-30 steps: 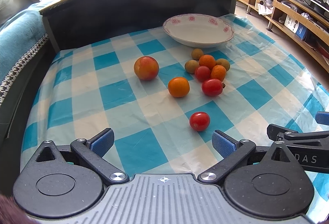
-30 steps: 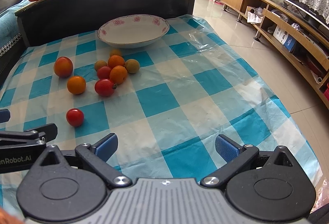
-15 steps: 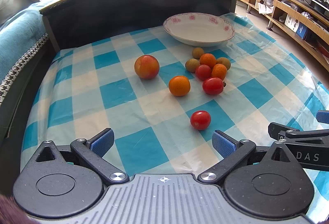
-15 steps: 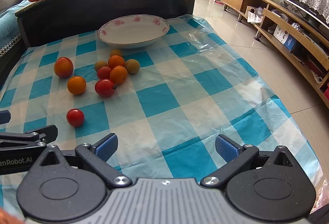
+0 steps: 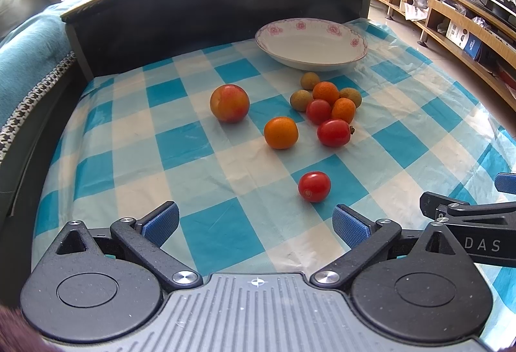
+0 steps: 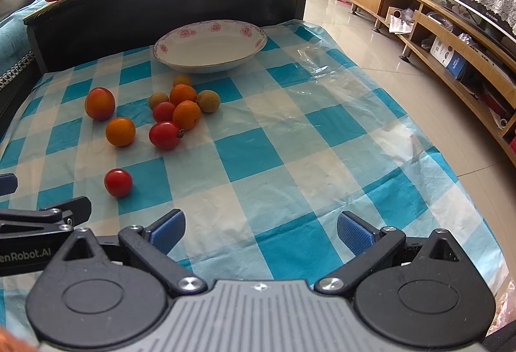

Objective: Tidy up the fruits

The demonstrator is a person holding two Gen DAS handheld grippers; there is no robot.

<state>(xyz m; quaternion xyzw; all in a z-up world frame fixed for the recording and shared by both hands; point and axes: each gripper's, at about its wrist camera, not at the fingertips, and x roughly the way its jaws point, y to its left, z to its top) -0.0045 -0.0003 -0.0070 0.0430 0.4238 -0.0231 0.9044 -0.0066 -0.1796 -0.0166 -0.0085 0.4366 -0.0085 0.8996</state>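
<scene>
Left tool: your left tool hangs low over the checked cloth, jaws spread wide, nothing between them.
Right tool: your right tool sits beside it, equally wide apart and empty.
Nearest fruit: a lone cherry tomato lies on the worktop just ahead of your left tool's right finger.
Middle: an orange and a larger peach-coloured fruit lie apart; to their right, a touching cluster of small fruits.
Far: the white floral bowl stands empty behind the cluster.
</scene>
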